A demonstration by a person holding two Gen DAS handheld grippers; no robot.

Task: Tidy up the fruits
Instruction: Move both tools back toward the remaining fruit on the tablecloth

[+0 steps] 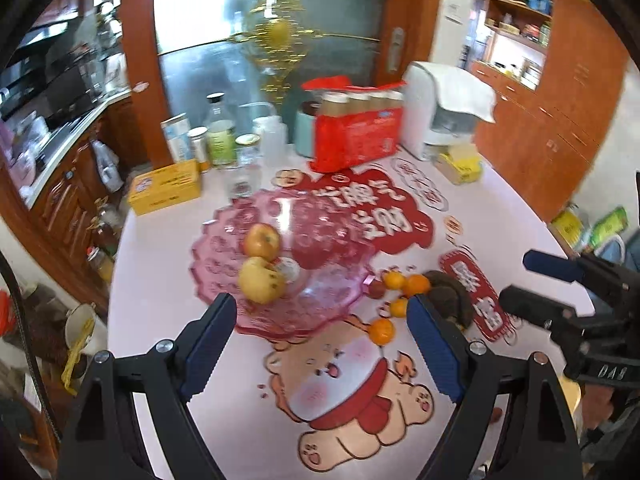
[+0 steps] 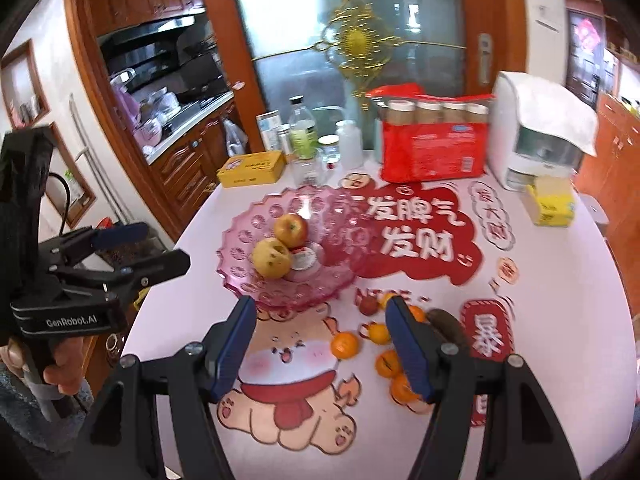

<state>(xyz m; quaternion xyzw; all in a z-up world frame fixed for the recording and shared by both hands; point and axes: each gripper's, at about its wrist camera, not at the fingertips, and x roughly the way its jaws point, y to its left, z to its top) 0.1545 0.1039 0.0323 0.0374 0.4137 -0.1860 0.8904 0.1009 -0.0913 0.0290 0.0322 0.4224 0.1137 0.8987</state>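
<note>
Pink bowl (image 2: 280, 264) holds two apples (image 2: 280, 246); oranges (image 2: 345, 345) lie loose on the worktop (image 2: 560, 320), just right of it. Right gripper (image 2: 322, 344) is nearer them than left gripper (image 1: 320, 344); both jaws gape empty.

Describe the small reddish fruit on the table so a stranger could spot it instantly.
Start at the pink plastic fruit bowl holding two apples. Just off its near right rim, a cluster of small oranges lies on the printed table cover. The reddish fruit is at the cluster's bowl-side edge: the only dull red piece, smaller than the oranges.
</note>
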